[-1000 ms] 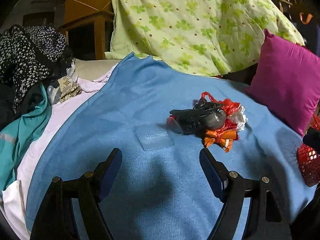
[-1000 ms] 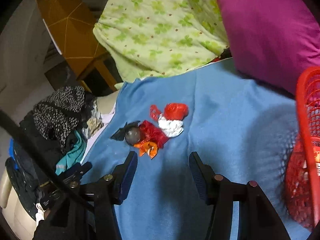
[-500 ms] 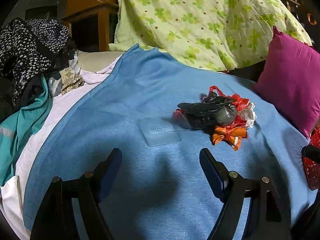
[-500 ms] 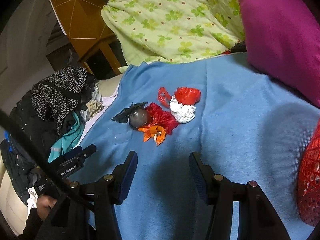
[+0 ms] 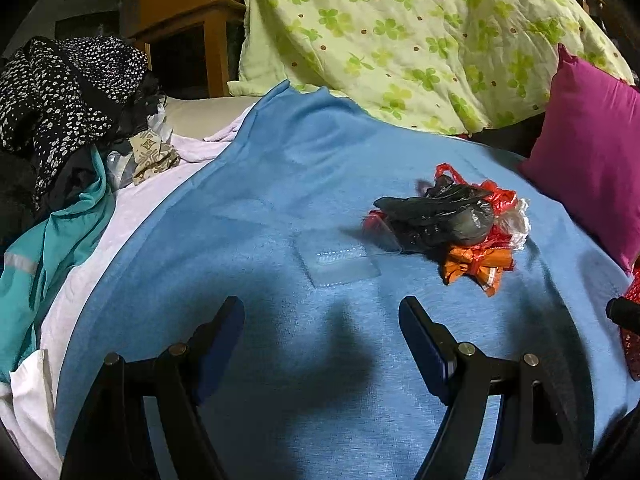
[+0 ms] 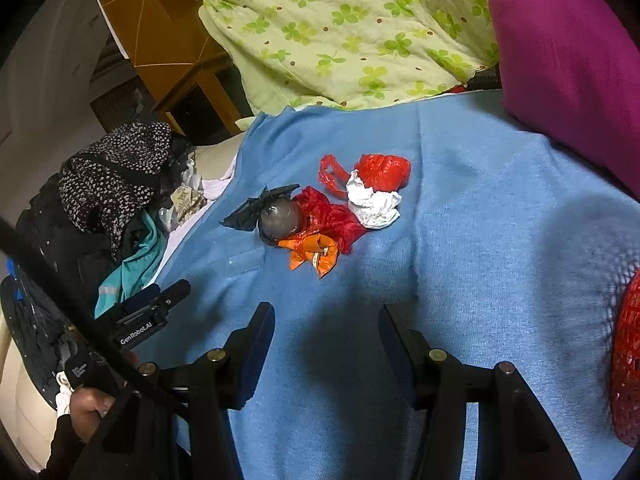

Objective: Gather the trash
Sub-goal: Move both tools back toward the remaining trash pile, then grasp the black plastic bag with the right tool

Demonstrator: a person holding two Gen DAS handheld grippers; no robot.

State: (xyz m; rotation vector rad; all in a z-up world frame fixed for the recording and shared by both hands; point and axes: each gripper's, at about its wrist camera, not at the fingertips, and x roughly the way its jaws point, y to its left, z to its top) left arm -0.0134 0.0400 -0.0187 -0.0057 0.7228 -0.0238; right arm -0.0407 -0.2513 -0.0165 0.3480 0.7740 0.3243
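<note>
Both claws wide, empty — left claw (image 5: 322, 332) and right claw (image 6: 326, 330) now nearer the crumpled black-red-orange plastic trash pile (image 6: 316, 220) on the blue fleece blanket (image 6: 480, 220).

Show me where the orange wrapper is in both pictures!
Left wrist view: the orange wrapper lies right of centre on the blue blanket, just below the black bag.
Right wrist view: the orange wrapper lies near the centre, below and right of the black bag.
Shared landmark: the black bag, touching the wrapper in both views.
</note>
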